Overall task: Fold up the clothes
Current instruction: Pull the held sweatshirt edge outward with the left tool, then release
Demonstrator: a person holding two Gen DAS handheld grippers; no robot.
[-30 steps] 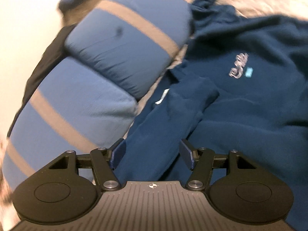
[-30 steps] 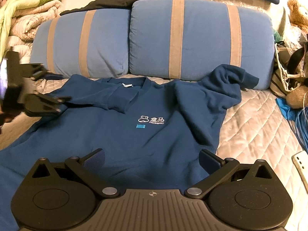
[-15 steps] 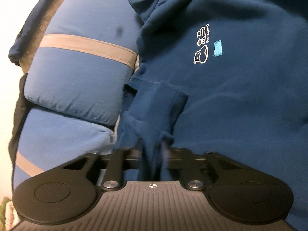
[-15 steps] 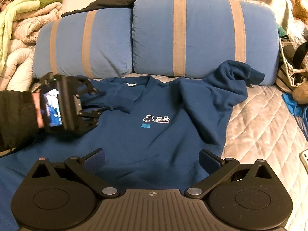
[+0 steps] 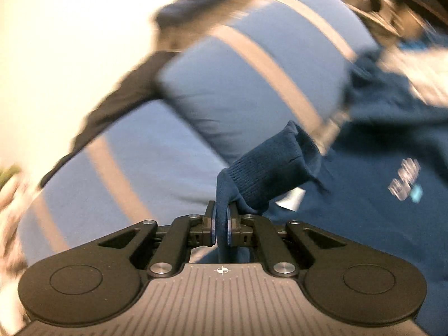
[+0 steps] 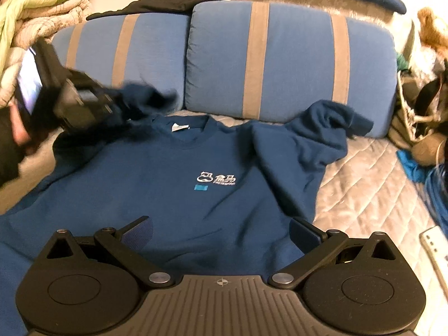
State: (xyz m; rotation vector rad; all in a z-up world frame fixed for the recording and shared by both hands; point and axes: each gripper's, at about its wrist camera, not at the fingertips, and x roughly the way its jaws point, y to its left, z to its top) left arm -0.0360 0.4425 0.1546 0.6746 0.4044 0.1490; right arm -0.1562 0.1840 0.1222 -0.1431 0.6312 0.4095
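A dark blue sweatshirt (image 6: 179, 196) with a small white logo lies face up on the quilted bed. My left gripper (image 5: 221, 222) is shut on the ribbed cuff (image 5: 268, 168) of one sleeve, lifted off the cloth. In the right wrist view that left gripper (image 6: 112, 106) hangs at the left, above the shirt's shoulder, with the sleeve cuff (image 6: 148, 98) trailing from it. The other sleeve (image 6: 330, 128) lies bunched against the pillows. My right gripper (image 6: 221, 235) is open, low over the shirt's lower front, nothing between its fingers.
Two blue pillows with tan stripes (image 6: 291, 61) stand behind the shirt. Folded blankets (image 6: 42, 14) are stacked at the far left, dark clothes (image 6: 173, 0) lie on top of the pillows. Bags and a plush toy (image 6: 425, 98) crowd the right side. A white remote (image 6: 436, 249) lies on the quilt.
My left gripper closed on the sleeve cuff and rose with it, pulling the sleeve up off the shirt's chest toward the pillows. The right gripper stayed in place, open.
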